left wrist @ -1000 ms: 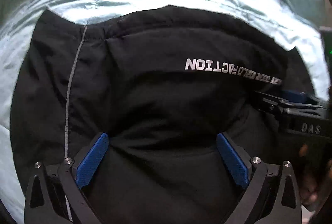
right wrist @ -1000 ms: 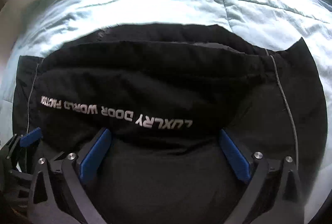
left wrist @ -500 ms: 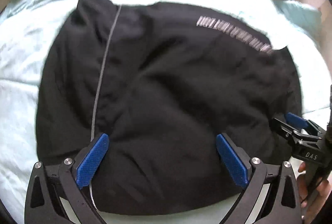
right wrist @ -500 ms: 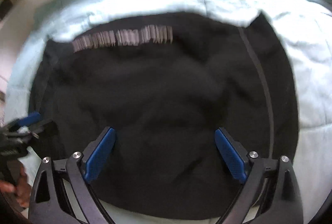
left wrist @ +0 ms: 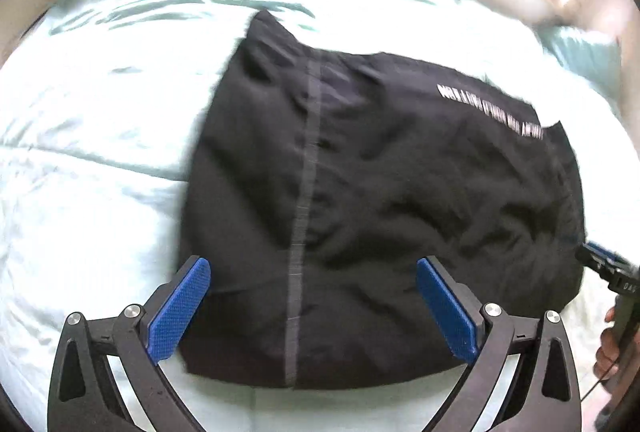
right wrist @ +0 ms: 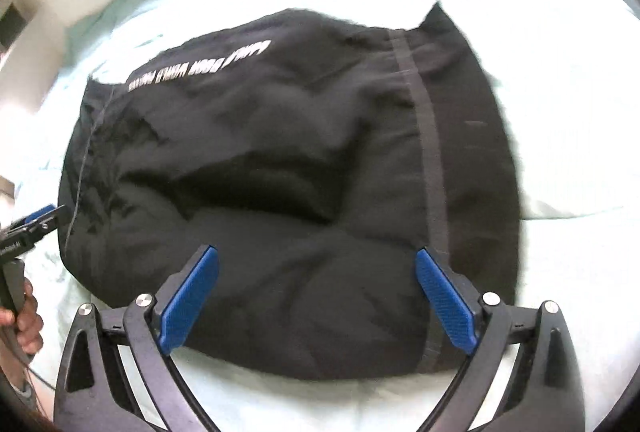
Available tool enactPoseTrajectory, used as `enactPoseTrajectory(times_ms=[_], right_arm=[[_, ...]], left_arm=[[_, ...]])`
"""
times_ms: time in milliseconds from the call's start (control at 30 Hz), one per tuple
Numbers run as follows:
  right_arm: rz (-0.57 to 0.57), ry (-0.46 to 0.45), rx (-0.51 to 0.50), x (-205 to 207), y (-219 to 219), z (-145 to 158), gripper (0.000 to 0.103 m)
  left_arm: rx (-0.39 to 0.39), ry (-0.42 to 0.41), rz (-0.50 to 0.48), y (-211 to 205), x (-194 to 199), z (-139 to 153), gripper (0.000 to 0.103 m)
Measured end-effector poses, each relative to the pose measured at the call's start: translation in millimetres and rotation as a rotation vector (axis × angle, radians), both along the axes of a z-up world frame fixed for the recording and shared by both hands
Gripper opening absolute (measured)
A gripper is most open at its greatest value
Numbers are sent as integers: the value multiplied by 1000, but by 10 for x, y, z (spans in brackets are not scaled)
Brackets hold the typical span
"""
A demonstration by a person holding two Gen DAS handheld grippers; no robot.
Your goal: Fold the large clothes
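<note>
We see a bed under a pale blue-green quilt, and on it lies the folded black garment, a rumpled bundle with a thin grey stripe along one side and white lettering near its far edge. Our left hand-held gripper hangs above the garment's near edge with its blue pads wide apart and nothing between them. Our right hand-held gripper does likewise, its jaws spread and empty, while each gripper shows at the rim of the other's view, just beside the garment's side edge.
</note>
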State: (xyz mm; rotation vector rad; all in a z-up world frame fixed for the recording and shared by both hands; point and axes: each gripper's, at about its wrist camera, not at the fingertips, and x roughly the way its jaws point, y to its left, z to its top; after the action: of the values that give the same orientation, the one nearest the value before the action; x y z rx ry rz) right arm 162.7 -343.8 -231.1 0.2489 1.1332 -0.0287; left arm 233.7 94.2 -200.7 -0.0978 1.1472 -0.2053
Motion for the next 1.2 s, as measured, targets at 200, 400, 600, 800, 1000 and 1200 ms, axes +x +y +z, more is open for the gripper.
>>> enactPoseTrajectory(times_ms=[200, 400, 600, 800, 1000, 1200], right_arm=[[-126, 26, -32, -126, -694, 49, 100], [-177, 43, -48, -60, -944, -12, 100], [-168, 47, -55, 10, -1044, -34, 100], [-119, 60, 12, 210, -1077, -226, 100], [-32, 99, 170, 455, -1085, -554, 100], [-5, 153, 359, 684, -1055, -945, 103]], left_arm=[[-42, 7, 97, 666, 54, 28, 102], [-34, 13, 105, 762, 307, 7, 102], [-68, 53, 55, 758, 574, -192, 102], [-205, 155, 3, 774, 800, -505, 102], [-247, 228, -45, 674, 985, -812, 102], [-340, 274, -56, 609, 1109, -1023, 102]])
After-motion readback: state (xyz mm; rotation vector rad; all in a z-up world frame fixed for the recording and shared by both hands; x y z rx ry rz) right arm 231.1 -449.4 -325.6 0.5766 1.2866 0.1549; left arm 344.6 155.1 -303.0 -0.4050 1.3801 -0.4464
